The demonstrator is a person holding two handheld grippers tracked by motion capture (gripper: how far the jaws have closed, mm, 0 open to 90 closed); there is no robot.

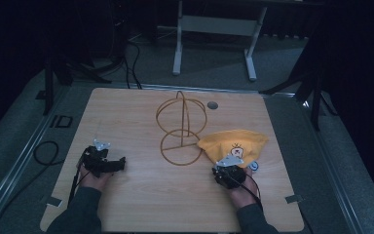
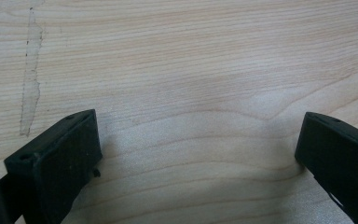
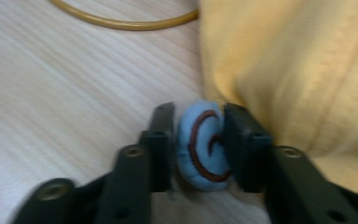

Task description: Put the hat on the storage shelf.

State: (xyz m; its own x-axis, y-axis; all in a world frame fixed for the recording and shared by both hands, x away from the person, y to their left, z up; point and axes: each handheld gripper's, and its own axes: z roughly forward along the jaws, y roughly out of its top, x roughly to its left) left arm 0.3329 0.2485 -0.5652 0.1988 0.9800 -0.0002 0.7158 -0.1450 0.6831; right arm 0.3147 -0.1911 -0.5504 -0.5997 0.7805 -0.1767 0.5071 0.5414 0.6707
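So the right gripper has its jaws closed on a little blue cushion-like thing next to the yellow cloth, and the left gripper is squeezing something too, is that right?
Not quite. The left gripper holds nothing: the left gripper view shows its jaws wide apart over the bare wooden table. The rest stands: the right gripper has its jaws closed on the small blue pad beside the yellow cloth.

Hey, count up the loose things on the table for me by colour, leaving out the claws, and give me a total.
Yellow: 1, the cloth with a cartoon print.
Gold: 1, the wire ring stand.
Light blue: 1, the small round pad with a brown swirl, pinched in the right claw.
Total: 3.
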